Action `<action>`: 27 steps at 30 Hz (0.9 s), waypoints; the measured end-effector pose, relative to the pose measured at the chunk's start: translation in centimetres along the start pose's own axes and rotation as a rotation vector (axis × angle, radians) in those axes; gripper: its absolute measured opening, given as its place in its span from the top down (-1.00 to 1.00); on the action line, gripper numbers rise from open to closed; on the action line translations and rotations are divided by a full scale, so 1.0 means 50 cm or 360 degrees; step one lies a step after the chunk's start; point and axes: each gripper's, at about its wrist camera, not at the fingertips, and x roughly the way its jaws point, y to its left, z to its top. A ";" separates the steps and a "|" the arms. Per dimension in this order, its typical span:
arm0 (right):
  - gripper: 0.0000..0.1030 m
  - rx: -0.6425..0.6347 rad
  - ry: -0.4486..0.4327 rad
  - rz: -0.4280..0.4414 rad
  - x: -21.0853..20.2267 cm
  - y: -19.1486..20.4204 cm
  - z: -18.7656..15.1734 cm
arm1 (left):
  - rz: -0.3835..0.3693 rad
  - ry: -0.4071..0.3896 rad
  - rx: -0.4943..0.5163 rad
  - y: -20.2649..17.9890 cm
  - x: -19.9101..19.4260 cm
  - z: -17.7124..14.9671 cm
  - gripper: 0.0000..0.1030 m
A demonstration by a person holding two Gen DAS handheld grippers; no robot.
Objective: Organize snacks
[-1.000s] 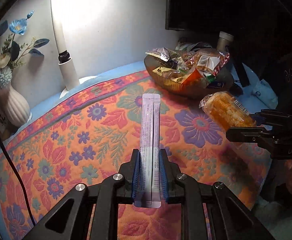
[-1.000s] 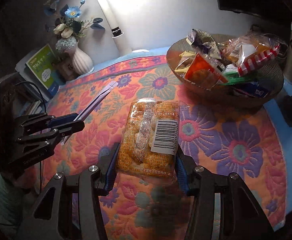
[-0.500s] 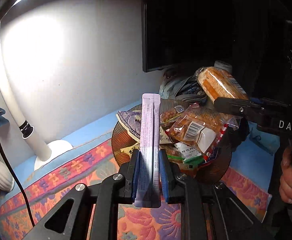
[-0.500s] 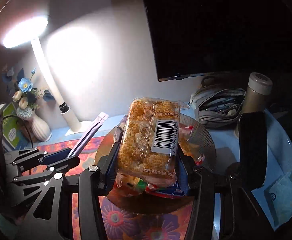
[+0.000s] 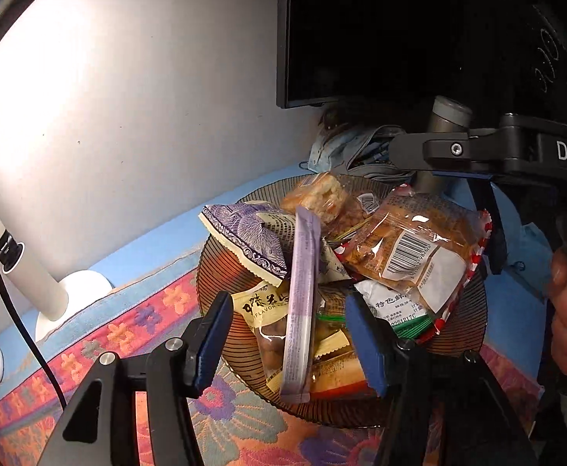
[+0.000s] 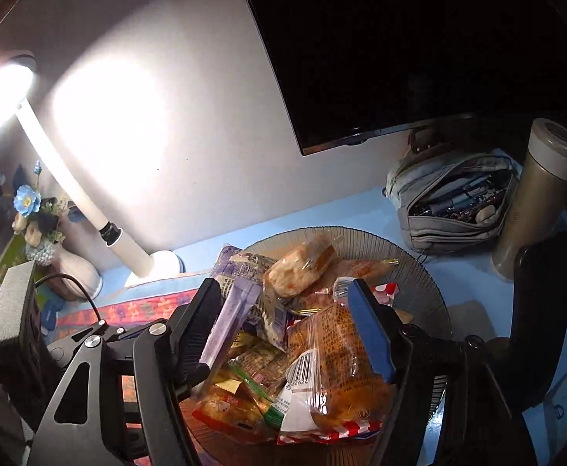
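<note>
Left gripper: the black left gripper with blue pads (image 5: 289,334) stands with its jaws spread wide and nothing clamped; neither pad touches the long lilac stick sachet (image 5: 302,303) between them.

Right gripper: the black right gripper with blue pads (image 6: 283,326) is likewise spread wide and empty, poised over the bowl.

Stick sachet: it lies on the heap in the ribbed brown glass bowl (image 5: 473,310), its near end leaning over the rim toward the left gripper.

Orange bun packet: the clear-wrapped golden pastry with a barcode label (image 6: 337,369) rests on top of the pile, under and between the right gripper's jaws, not touched by them as far as the dim light allows me to judge.

Other snacks: a purple-patterned flat packet (image 5: 244,240) and a small wrapped cake (image 6: 302,268) sit further back in the bowl.

Key relation: the sachet's long axis runs straight away from the left gripper, along its line of sight, so that hand is nearer it; the bun packet lies right of the sachet, nearer the right gripper.

Task state: both items look delivered to the bowl; the likely next move is to back both grippers off without snagging a wrapper.

Surroundings: floral orange tablecloth (image 5: 213,419), white lamp (image 6: 89,209).
</note>
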 end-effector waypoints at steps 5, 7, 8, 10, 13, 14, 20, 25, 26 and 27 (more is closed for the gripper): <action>-0.31 -0.0037 -0.0001 0.0063 -0.049 0.032 -0.027 | 0.0040 -0.0059 -0.0097 0.027 -0.084 -0.031 -0.12; -0.31 -0.0091 -0.0011 0.0077 -0.076 0.060 -0.041 | 0.0084 -0.0103 -0.0127 0.039 -0.135 -0.050 -0.12; -0.31 -0.0132 -0.0027 0.0079 -0.092 0.078 -0.049 | 0.0115 -0.0127 -0.0144 0.046 -0.164 -0.063 -0.12; -0.33 -0.0234 -0.0071 0.0080 -0.127 0.121 -0.067 | 0.0186 -0.0184 -0.0182 0.059 -0.228 -0.090 -0.12; -0.35 -0.0375 -0.0119 0.0134 -0.171 0.193 -0.094 | 0.0357 -0.0267 -0.0232 0.078 -0.334 -0.132 -0.13; -0.36 -0.0407 -0.0123 0.0175 -0.182 0.216 -0.104 | 0.0434 -0.0292 -0.0253 0.083 -0.368 -0.147 -0.18; -0.38 -0.0541 -0.0180 0.0294 -0.216 0.333 -0.166 | 0.0805 -0.0464 -0.0393 0.110 -0.544 -0.243 -0.63; -0.44 -0.0561 -0.0224 0.0301 -0.207 0.372 -0.220 | 0.0981 -0.0504 -0.0496 0.117 -0.592 -0.320 -1.00; -0.48 -0.0558 -0.0232 0.0293 -0.201 0.373 -0.232 | 0.0995 -0.0494 -0.0521 0.121 -0.588 -0.333 -1.00; -0.49 -0.0550 -0.0235 0.0279 -0.193 0.372 -0.244 | 0.1010 -0.0485 -0.0552 0.126 -0.582 -0.347 -1.00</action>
